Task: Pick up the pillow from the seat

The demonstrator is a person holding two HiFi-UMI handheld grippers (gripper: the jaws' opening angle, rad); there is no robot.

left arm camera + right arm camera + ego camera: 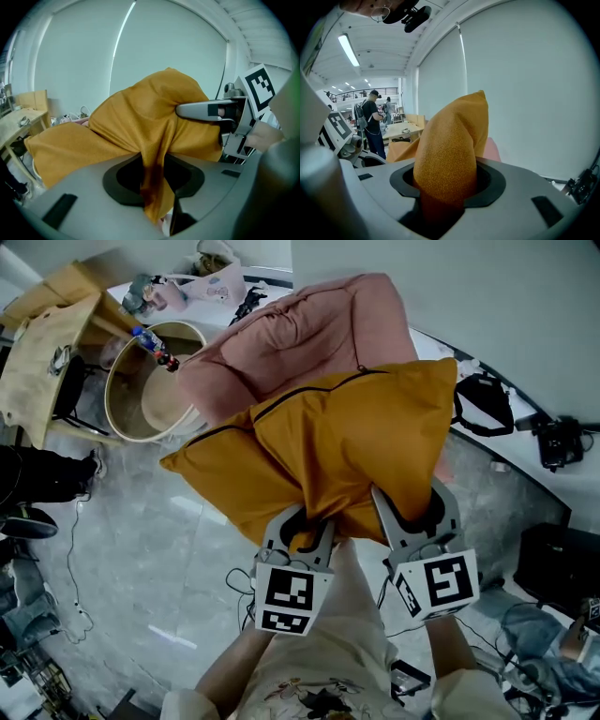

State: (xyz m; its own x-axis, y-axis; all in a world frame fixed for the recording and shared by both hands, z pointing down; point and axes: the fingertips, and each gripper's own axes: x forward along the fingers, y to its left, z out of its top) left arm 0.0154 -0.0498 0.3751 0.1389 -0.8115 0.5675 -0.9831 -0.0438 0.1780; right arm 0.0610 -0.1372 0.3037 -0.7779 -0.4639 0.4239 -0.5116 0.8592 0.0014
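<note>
pillow (347, 446): mustard yellow, in the middle of my head view, hanging in the air from its near edge. It covers the front of the seat from here, and I judge that it is lifted clear, since the left gripper view shows its bulk against the window blind with nothing under it.
wooden table (47, 343): far left, well apart from my work and no concern for the lift.
round tub (155, 381): on the floor just left of the seat. The pillow's left corner hangs out near it, so I would watch that corner when I carry.
left gripper (302, 526): nearly closed, pinching a thin fold of the cover (154, 173). The fabric runs straight down between the jaws, which tells me this side grips cloth and not filling.
seat (300, 334): a pink armchair, far and centre, its back and arms showing above the pillow.
right gripper (412, 502): closed somewhat wider on a plump corner of the pillow (445, 183), which fills its jaws. Two grips spread along the near edge keep the soft load level and stop it swinging.
black bag (483, 404): on the floor at the far right beside the seat, apart from the pillow.
</note>
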